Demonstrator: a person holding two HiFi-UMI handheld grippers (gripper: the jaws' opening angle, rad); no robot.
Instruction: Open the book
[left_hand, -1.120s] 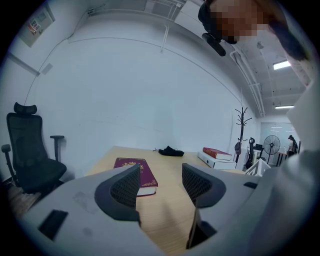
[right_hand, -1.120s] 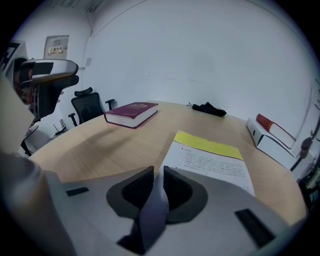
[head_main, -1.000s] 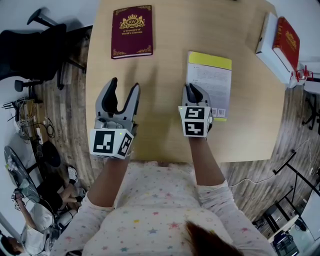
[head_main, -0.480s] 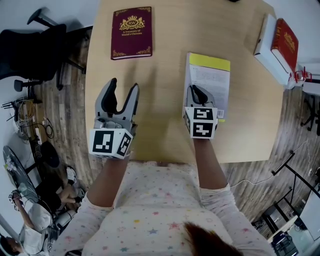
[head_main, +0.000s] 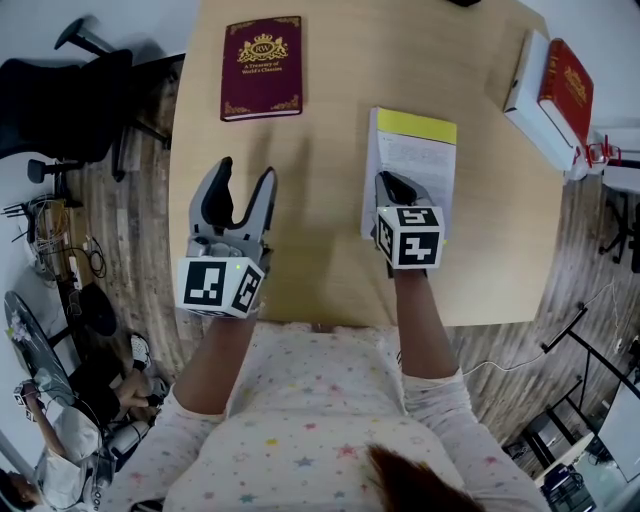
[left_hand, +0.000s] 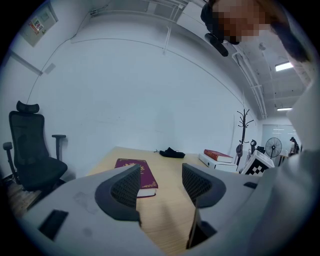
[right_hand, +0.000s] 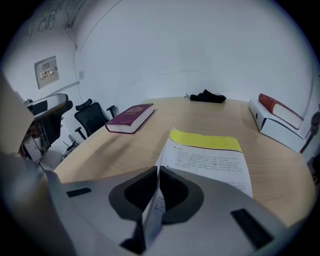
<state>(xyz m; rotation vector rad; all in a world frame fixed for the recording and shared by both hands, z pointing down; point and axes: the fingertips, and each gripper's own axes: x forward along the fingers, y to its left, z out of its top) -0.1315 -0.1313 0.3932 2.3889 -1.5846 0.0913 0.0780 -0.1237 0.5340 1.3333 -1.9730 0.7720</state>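
Book (head_main: 418, 160), a paperback with a yellow band across its far end, is being supported flat by the wooden table (head_main: 320, 110), right of centre and just ahead of the person. Its cover (right_hand: 152, 215) is being pinched at the near left edge by the right gripper (head_main: 388, 186), whose jaws are being pressed together on that thin sheet; in the right gripper view the sheet is being shown edge-on, rising between the shut jaws. The step in hand is judged to be the turning of the cover. It would be done best by the edge being carried up and over in an arc about the opposite long side, with only the cover being taken and the pinch being held firm, so that the pages are not being dragged or creased. The left gripper (head_main: 245, 182) is being held above bare wood with its jaws wide and nothing between them; it could be set on the pages if sliding is being felt. A maroon book (head_main: 262, 65) is being left untouched well beyond it.
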